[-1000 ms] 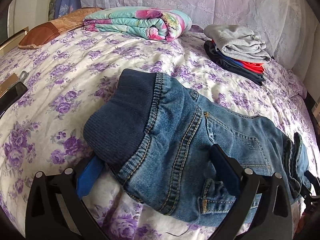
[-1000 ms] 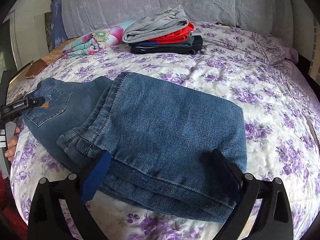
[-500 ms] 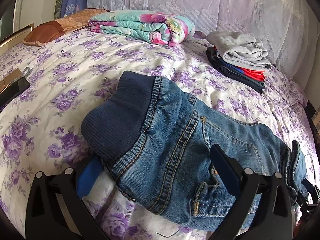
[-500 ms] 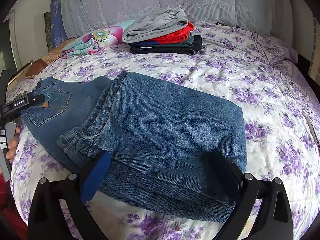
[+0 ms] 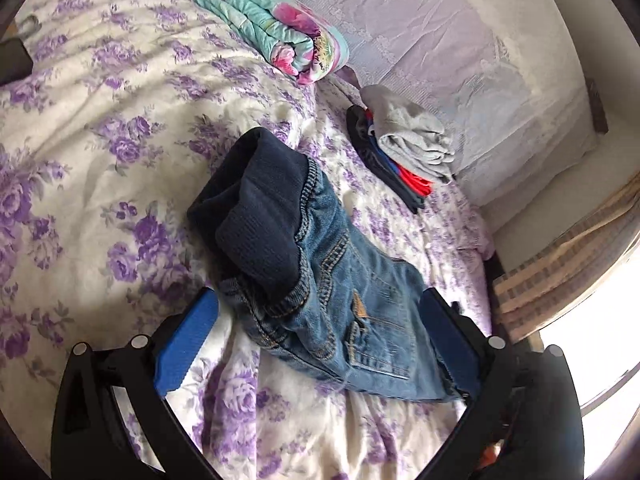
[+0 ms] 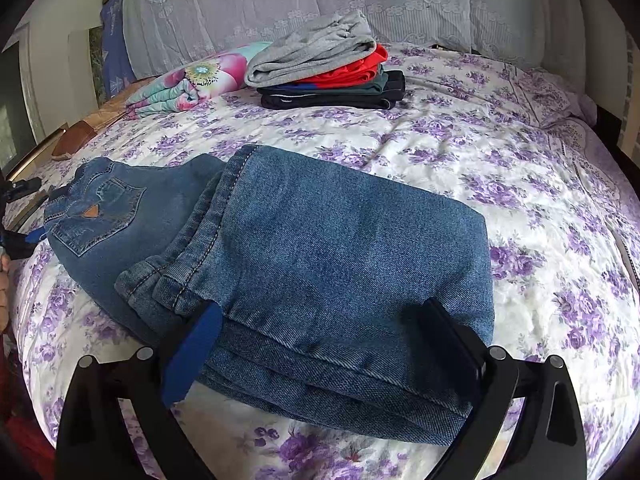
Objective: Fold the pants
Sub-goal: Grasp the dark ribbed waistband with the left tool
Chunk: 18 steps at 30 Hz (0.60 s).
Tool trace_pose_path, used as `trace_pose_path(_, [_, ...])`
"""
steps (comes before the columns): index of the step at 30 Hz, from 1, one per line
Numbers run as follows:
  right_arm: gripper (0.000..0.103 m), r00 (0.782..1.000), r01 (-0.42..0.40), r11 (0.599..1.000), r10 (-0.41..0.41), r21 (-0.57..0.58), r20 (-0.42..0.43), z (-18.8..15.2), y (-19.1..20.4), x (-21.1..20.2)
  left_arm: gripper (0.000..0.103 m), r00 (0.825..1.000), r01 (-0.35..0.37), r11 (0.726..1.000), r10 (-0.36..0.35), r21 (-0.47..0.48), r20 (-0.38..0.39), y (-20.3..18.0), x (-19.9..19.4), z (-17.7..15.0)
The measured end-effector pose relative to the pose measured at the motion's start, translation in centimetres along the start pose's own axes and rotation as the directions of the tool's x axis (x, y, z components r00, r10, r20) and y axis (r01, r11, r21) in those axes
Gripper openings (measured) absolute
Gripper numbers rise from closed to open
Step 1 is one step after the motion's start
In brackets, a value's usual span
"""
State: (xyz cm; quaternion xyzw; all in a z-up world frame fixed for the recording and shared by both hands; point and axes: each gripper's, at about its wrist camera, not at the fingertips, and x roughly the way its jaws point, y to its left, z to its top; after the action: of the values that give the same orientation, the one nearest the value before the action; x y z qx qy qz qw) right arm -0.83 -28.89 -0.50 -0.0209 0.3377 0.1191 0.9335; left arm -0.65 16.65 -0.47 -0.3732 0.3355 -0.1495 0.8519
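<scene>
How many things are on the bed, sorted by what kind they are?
Jeans: 1
Clothes pile: 1
Flowery blanket: 1
Brown cushion: 1
Total: 4

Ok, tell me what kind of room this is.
Most likely a bedroom: a bed with a purple-flowered white bedspread, a rolled floral quilt near its head, and a stack of folded clothes beside it.
</scene>
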Motion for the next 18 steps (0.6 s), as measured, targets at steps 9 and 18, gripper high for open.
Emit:
trace_pose_path(9, [0.100, 1.000, -0.018, 1.000, 0.018, 0.012, 0.006, 0.1, 0.1, -0.1, 0.098, 0.996, -0.071, 0.996, 0.068, -0.056, -0.048, -0.5, 2.2, 0.7])
trace_pose_path(18, [0.100, 0.999, -0.034, 0.999, 0.033, 0.027, 0.013, 0.1, -0.2, -0.1, 0.098, 0.998, -0.030, 0.992, 0.023, -0.119, -0.054, -0.7, 2.5, -0.6])
